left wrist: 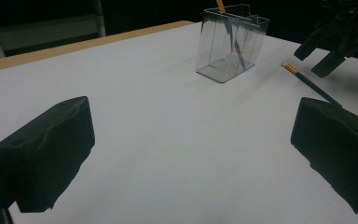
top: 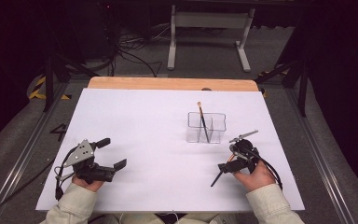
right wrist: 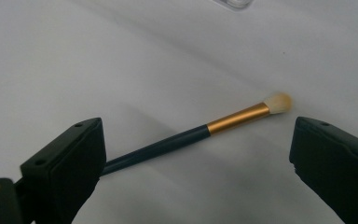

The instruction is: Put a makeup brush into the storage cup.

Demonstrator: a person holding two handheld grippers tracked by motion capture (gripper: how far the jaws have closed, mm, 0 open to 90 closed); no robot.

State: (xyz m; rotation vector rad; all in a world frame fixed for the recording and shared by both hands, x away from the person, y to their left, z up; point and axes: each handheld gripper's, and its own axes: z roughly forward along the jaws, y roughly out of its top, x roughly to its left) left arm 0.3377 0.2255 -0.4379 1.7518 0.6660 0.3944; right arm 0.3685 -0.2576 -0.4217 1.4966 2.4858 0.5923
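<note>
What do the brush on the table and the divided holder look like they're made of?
Brush: dark glossy handle, probably painted wood or plastic; gold ferrule with a metallic sheen; pale soft bristles, fibre unclear.
Holder: clear rigid plastic, likely acrylic; see-through walls with bright edges, and a second brush visible through them.

brush (right wrist: 200, 132): dark handle, gold ferrule, pale bristles; lying flat on the white bench
place: between the right gripper's open jaws, near the clear holder (top: 206, 127)
</note>
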